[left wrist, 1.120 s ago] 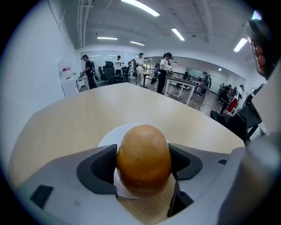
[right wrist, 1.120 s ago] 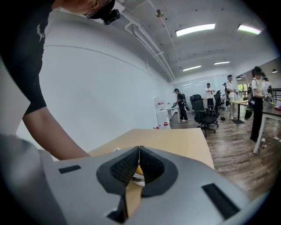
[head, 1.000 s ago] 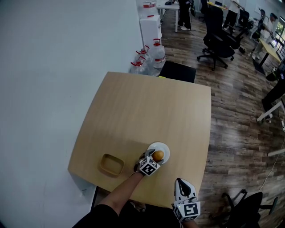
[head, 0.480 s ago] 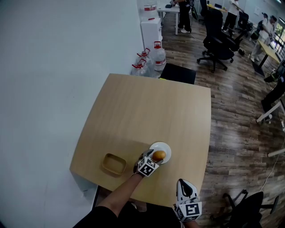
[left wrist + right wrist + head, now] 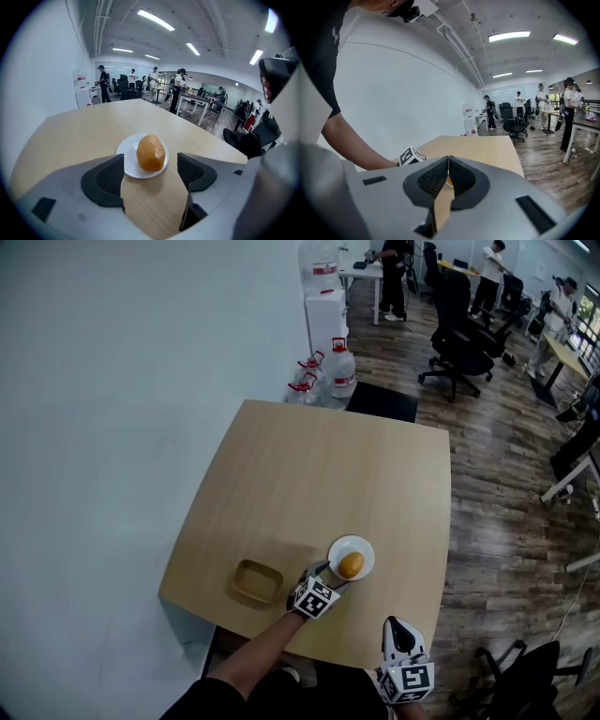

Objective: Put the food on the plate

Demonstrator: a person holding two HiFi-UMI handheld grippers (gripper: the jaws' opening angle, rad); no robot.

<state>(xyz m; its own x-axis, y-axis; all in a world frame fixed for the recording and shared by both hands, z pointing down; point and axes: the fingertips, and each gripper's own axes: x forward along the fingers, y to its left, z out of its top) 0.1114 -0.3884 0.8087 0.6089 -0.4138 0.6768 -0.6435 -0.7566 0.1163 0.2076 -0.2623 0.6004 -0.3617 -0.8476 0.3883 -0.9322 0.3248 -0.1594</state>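
Food: a rounded orange-brown piece (image 5: 150, 152) lay near the middle of the plate, touching neither jaw.
Plate: small, white and round (image 5: 125, 154), flat on the table (image 5: 319, 465).
Left gripper (image 5: 150, 164): jaws spread wide with nothing between the pads; the tips sat just short of the plate's near rim, one to each side.
Right gripper (image 5: 448, 176): jaws pressed together on nothing, well apart from the plate on its near right.
Wooden tray (image 5: 258, 580): left of the plate, near it but not touching.
Step in hand: by the look of it, the release was done and the left gripper had only to clear the plate.
Doing it well: probably keep the jaws wide and draw straight back, level with the plate or slightly rising, so neither pad catches the rim.
Risk: the piece looked round enough to roll, so a knock to the plate could send it off.
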